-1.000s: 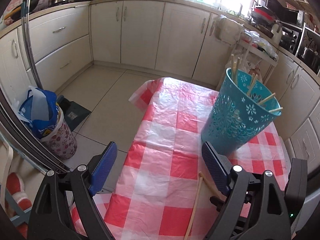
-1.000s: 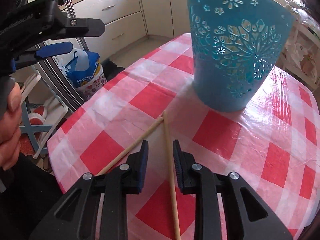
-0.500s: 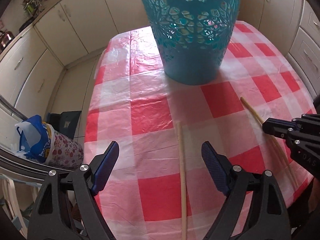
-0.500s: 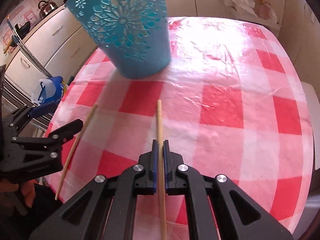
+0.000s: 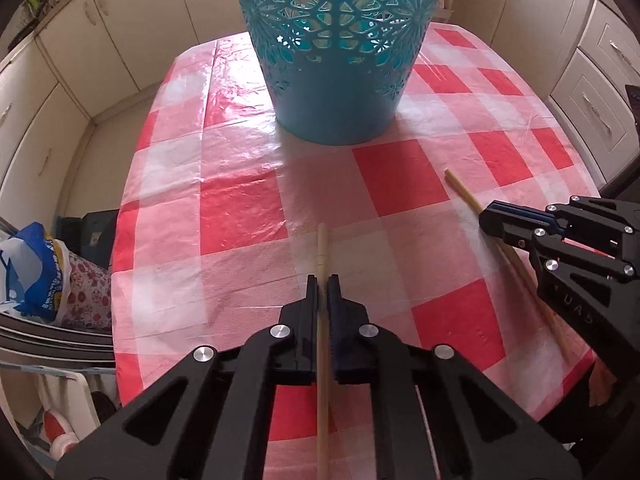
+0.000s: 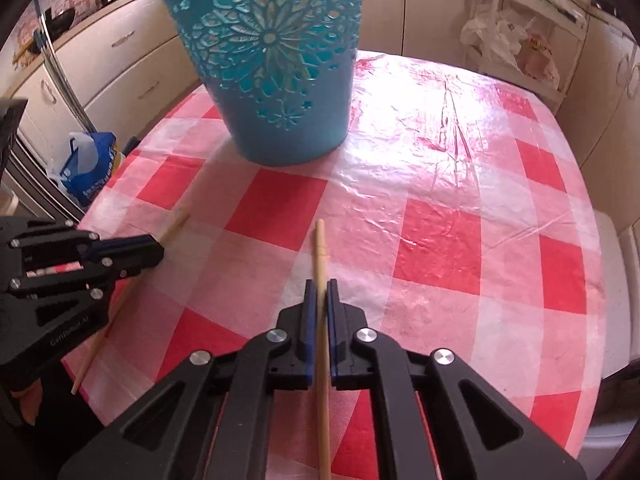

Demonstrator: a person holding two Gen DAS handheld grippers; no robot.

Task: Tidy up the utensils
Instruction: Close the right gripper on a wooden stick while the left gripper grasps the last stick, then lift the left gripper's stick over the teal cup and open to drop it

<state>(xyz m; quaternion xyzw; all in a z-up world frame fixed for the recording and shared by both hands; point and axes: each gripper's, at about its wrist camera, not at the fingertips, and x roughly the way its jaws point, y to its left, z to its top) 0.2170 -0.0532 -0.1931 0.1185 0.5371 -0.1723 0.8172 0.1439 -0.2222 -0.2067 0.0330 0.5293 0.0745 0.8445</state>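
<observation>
We have the left gripper (image 5: 323, 280), jaws just closed, and the right gripper (image 6: 320, 284) each clamped on a chopstick (image 5: 322, 252) (image 6: 320, 256) lying on the checked tablecloth (image 6: 460, 208) near the teal basket (image 5: 336, 40), so lifting and dropping both in remains.

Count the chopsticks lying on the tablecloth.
2: one chopstick gripped in the left tongs, the other chopstick in the right tongs. More may be inside the blue basket.

Both wrist cameras look steeply down, close over the checked table (image 5: 240, 216), sharing the teal basket (image 6: 280, 112).
</observation>
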